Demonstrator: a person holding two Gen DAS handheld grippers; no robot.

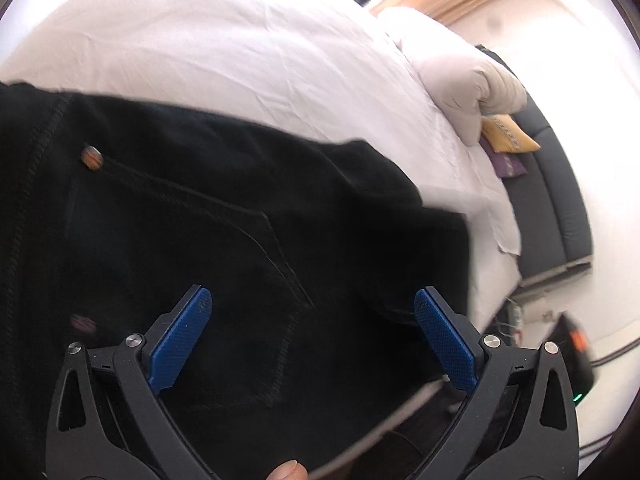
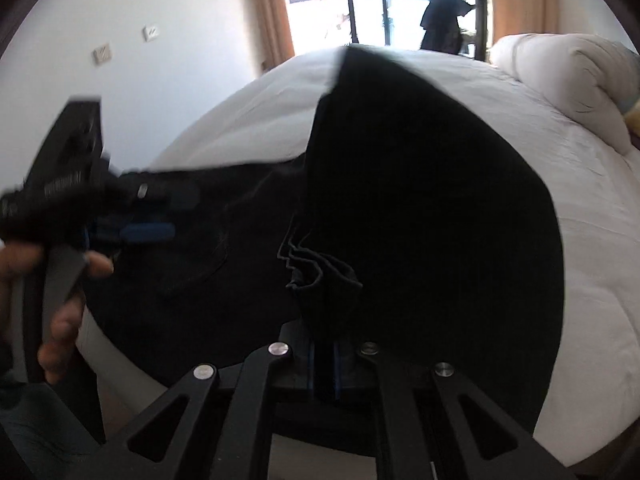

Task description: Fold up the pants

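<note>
left tool [image 1: 312, 320] wide open over pants [image 1: 240, 220] | right tool [image 2: 324, 372] pinching pants | bed [image 1: 240, 48], pillow [image 1: 460, 76]

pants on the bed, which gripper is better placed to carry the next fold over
Right. The right gripper is already shut on a bunched edge of the black pants; the left gripper hangs open above the pocket, holding nothing.
</note>
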